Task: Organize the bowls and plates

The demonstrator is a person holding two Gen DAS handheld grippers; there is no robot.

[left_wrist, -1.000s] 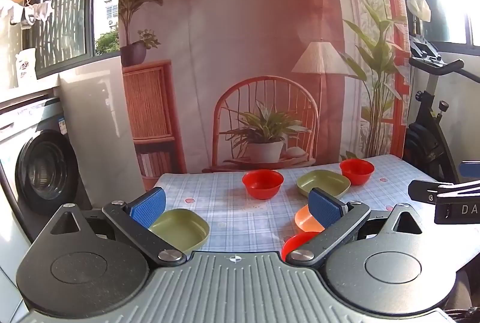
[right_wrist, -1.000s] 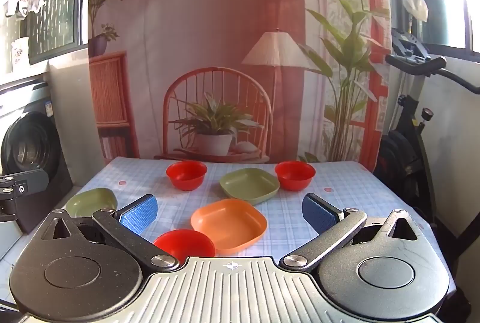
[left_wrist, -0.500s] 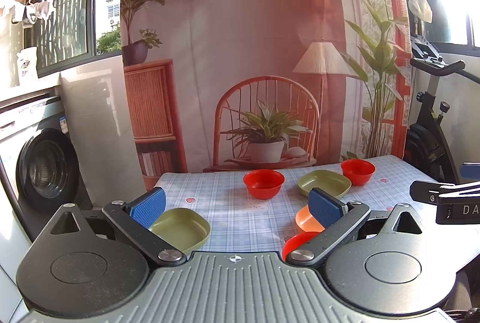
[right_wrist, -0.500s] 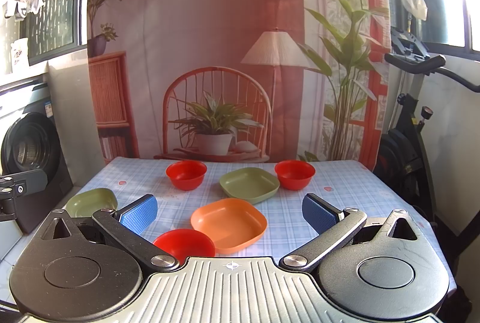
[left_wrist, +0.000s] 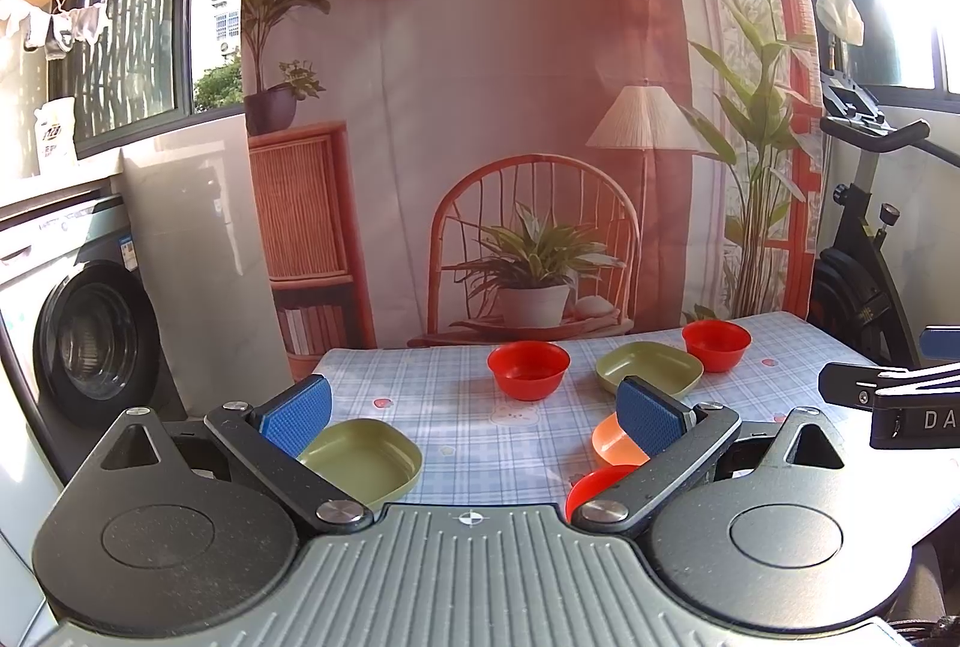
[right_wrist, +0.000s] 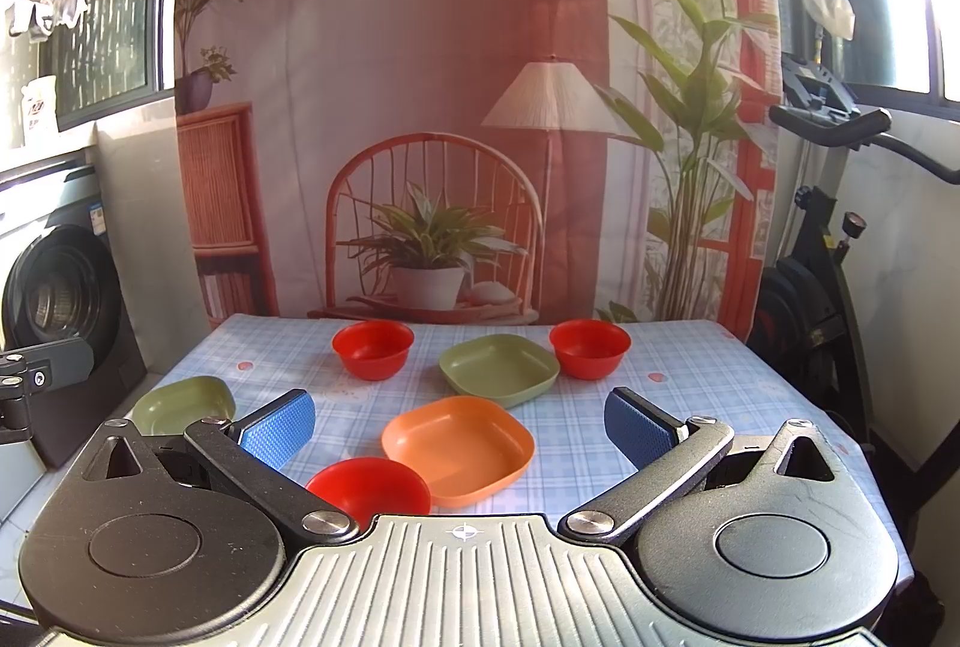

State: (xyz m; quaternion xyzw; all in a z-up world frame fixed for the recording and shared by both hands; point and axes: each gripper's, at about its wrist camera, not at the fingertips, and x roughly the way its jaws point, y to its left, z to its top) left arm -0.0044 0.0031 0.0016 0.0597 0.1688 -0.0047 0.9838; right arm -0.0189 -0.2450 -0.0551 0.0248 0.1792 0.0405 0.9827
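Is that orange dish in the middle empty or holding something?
Empty. The right wrist view looks straight into the orange plate, and only its bare inside shows; it sits upright on the checked tablecloth.

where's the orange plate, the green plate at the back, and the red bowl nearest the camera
orange plate (right_wrist: 457, 446), right wrist view, on its inner floor
green plate at the back (right_wrist: 498, 368), right wrist view, on its inner floor
red bowl nearest the camera (right_wrist: 367, 485), right wrist view, on its inside, just above the hand-held gripper's body
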